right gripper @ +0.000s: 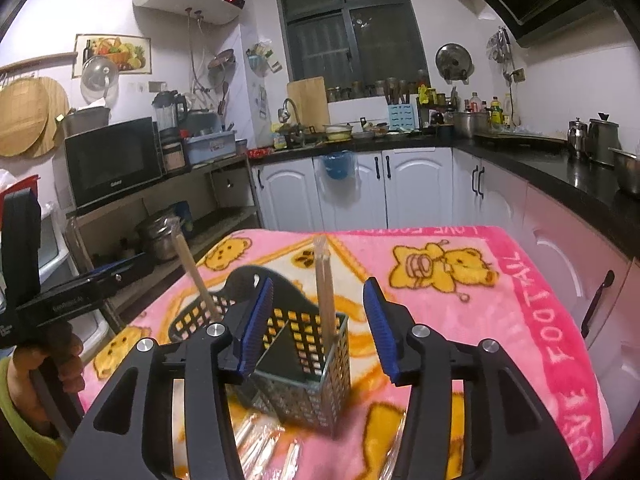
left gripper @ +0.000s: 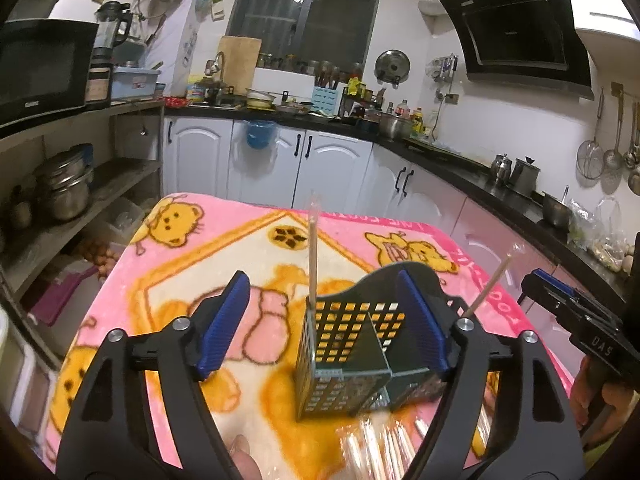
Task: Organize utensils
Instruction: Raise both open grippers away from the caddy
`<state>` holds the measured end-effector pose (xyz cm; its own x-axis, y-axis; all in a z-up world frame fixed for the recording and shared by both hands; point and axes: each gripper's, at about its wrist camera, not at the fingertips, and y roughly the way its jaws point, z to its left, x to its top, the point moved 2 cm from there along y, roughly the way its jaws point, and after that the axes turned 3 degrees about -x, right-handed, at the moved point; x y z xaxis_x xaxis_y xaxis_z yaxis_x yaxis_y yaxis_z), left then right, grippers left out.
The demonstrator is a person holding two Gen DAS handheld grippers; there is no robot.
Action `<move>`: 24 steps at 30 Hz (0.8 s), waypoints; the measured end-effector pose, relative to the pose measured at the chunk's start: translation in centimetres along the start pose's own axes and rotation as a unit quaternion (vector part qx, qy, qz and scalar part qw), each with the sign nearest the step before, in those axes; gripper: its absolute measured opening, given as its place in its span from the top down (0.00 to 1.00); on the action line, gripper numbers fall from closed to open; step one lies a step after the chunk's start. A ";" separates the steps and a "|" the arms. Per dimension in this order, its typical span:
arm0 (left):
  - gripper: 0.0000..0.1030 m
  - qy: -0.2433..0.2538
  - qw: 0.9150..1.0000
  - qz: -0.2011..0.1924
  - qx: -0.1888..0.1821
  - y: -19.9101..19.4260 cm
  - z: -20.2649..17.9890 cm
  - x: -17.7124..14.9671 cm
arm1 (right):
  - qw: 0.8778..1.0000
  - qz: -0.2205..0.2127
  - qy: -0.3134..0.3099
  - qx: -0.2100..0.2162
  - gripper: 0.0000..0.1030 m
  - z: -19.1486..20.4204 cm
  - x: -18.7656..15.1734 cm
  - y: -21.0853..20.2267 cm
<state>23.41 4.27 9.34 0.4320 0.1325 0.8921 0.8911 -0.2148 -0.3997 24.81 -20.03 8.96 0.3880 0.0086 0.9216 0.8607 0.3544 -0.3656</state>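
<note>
A perforated metal basket (left gripper: 344, 360) with a square-hole grid and an inner divider stands upright on a plush pink blanket (left gripper: 200, 248) with yellow bears that covers the table. One wrapped pair of chopsticks (left gripper: 313, 256) stands nearly vertical in its corner compartment; a second pair (left gripper: 490, 284) leans outward from the other side. More wrapped chopsticks (left gripper: 384, 444) lie flat on the blanket just in front of the basket. The left tongs (left gripper: 320, 324) stand wide, empty, straddling the basket. The right tongs (right gripper: 320, 328) stand partly spread, gripping nothing.
</note>
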 end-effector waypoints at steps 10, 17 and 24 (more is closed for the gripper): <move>0.15 -0.007 1.000 0.006 0.009 -1.8 0.0 -2.1 | 1.000 0.020 -0.011 0.003 0.50 1.0 -1.8 -1.6; 0.10 -0.008 1.000 0.007 0.029 -3.5 0.2 -3.4 | 0.998 0.039 -0.041 0.004 0.44 2.1 -3.3 -2.3; 0.10 -0.009 0.998 0.011 0.053 -5.2 0.8 -5.1 | 0.996 0.072 -0.052 0.015 0.43 2.5 -4.9 -2.4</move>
<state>16.66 5.46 6.71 0.4532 0.1471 0.8792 0.8907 -0.1139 -0.4401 20.03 -18.55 5.65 0.4690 0.1565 0.8692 0.7880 0.3704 -0.4919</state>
